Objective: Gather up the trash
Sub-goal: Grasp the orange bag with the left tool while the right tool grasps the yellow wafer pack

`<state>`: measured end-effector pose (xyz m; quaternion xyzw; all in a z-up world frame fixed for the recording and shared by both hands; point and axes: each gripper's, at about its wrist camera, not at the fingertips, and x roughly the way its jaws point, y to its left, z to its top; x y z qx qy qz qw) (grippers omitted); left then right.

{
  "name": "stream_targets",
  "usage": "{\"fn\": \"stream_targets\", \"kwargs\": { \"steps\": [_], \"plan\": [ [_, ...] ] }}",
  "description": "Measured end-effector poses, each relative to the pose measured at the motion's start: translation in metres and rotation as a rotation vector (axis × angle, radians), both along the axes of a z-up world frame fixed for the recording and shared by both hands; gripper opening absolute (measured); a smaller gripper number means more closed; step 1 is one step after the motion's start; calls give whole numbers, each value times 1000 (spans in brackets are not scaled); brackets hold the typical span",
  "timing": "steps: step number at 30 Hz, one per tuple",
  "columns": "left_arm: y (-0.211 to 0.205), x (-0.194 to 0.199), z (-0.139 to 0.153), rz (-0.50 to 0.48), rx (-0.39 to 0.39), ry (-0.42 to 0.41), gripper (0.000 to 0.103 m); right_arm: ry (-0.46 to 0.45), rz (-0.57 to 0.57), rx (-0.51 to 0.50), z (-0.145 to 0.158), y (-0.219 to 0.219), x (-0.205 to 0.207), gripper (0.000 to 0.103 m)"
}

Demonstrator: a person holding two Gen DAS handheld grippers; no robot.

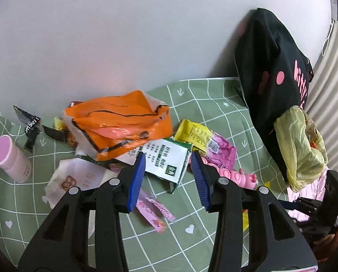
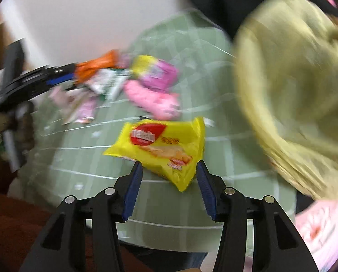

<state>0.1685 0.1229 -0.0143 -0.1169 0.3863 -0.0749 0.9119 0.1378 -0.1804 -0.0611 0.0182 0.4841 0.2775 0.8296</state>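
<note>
Trash is piled on the green grid sheet [image 1: 214,117] toward its far edge by the wall: orange bag [image 1: 121,122] on top, white-green packet [image 1: 166,161] below it, yellow-pink wrapper [image 1: 205,142] to the right, pink toy [image 1: 237,176] beside that, pink sachet [image 1: 155,213] nearer you, white paper wrapper [image 1: 73,179] to the left. Pink bottle [image 1: 10,158] sits near the sheet's left edge, black wrapper [image 1: 30,124] behind it.

Your left gripper [image 1: 169,176] is angled down at the pile, jaws roughly half open, nothing between the pads; the white-green packet's corner shows in the gap, contact not confirmed.

Your right gripper [image 2: 169,188] also points steeply down over the sheet's near part, view blurred. Jaws wide apart. Yellow snack packet [image 2: 162,145] lies just ahead of the fingertips, lower corner dipping into the gap; pads aren't pressing it. Whether it rests on the sheet or hangs above it, I can't tell.

Yellow plastic bag [image 2: 293,90] hangs at the sheet's right side, against a black garment [image 1: 271,68].
</note>
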Motion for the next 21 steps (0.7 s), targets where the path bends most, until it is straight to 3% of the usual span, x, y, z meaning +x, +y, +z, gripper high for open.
{"fn": "stream_targets", "kwargs": {
  "steps": [4,9,14,18,19,21],
  "plan": [
    [7,-4,-1,21,-3,-7,40,-136,49,-47,23,16,1,46],
    [35,-19,-9,109,-15,4,40,-162,150,-117,14,38,35,46],
    [69,-40,-20,228,-18,29,40,-33,219,-134,-22,48,62,46],
    [88,-50,-30,297,-6,58,40,-18,224,-148,-32,41,46,46],
    [92,-52,-33,309,-2,66,40,-27,229,-154,-32,40,41,44],
    [95,-53,-38,314,0,78,42,-38,222,-178,-32,38,34,25]
  ]
}}
